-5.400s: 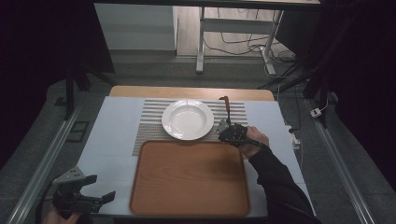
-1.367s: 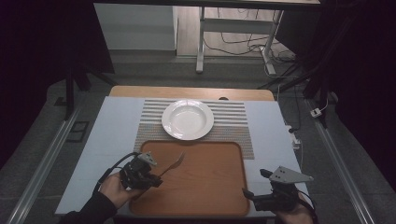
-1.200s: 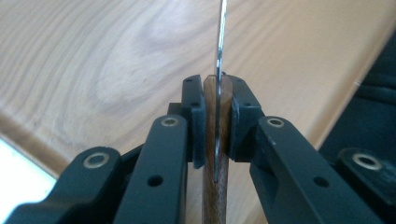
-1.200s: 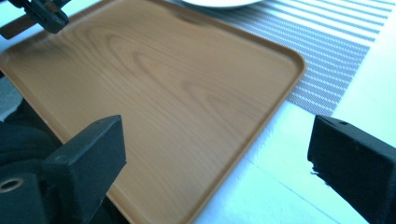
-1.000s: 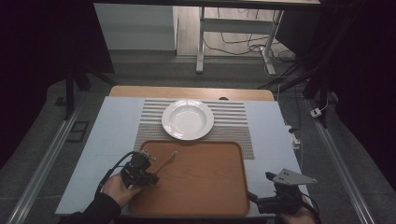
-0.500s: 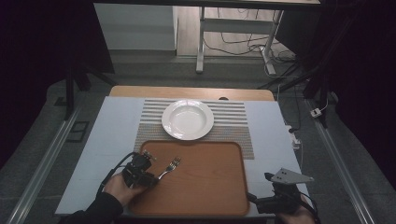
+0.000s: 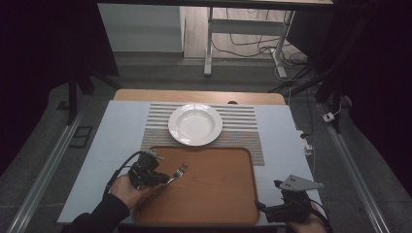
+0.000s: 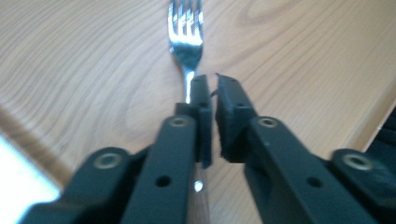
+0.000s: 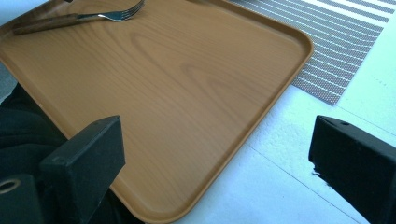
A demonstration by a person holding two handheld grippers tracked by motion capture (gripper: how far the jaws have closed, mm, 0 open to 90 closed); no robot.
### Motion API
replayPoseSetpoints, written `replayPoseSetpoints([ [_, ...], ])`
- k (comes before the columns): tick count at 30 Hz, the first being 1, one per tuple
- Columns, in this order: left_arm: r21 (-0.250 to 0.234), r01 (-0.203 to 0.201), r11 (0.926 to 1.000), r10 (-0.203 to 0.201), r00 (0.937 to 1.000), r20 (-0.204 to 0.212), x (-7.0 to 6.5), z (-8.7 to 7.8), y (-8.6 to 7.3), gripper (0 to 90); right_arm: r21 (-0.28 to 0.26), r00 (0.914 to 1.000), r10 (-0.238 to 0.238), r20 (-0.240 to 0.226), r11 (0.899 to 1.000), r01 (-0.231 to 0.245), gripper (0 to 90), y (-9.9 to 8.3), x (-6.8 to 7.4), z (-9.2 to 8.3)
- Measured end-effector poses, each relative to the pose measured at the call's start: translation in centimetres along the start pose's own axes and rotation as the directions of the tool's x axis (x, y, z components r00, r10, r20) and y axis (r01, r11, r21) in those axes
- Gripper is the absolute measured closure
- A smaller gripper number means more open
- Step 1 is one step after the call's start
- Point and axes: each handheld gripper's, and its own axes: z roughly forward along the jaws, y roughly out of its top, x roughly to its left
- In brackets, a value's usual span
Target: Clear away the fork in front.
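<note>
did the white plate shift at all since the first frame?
No. The white plate sits at the same spot on the striped mat, just beyond the far rim of the wooden tray, as in every earlier high view.

White plate (image 7: 195, 124), grey-striped mat (image 7: 243, 127), brown wood-grain tray (image 7: 214, 182).

A fork (image 7: 178, 171) lay on the left part of a tray (image 7: 214, 194), a plate (image 7: 195, 124) sat on a striped mat (image 7: 243, 127) just behind the tray, all on the table (image 7: 119, 126).
</note>
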Motion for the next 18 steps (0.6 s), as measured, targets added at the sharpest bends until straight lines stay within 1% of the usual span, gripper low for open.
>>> replayPoseSetpoints([
  [3,0.01,-0.025,0.9996,0.024,0.9996,0.01,-0.4,0.6,0.7,88.8,0.006,1.0,-0.006,0.002,1.0,0.006,3.5,0.0,0.1,0.0],
  [10,0.023,-0.058,0.998,0.058,0.9978,0.034,-1.0,2.1,2.1,88.8,0.012,1.0,-0.004,0.001,1.0,0.004,3.5,0.0,0.0,0.1],
  [13,0.039,-0.073,0.9965,0.072,0.9969,0.032,-1.2,3.1,2.7,88.8,0.017,1.0,-0.005,-0.001,1.0,0.005,3.5,0.1,0.0,0.1],
  [18,0.053,-0.078,0.9956,0.077,0.9968,0.024,-1.2,4.2,3.2,88.8,0.019,1.0,-0.006,0.0,1.0,0.006,3.4,0.1,0.0,0.2],
])
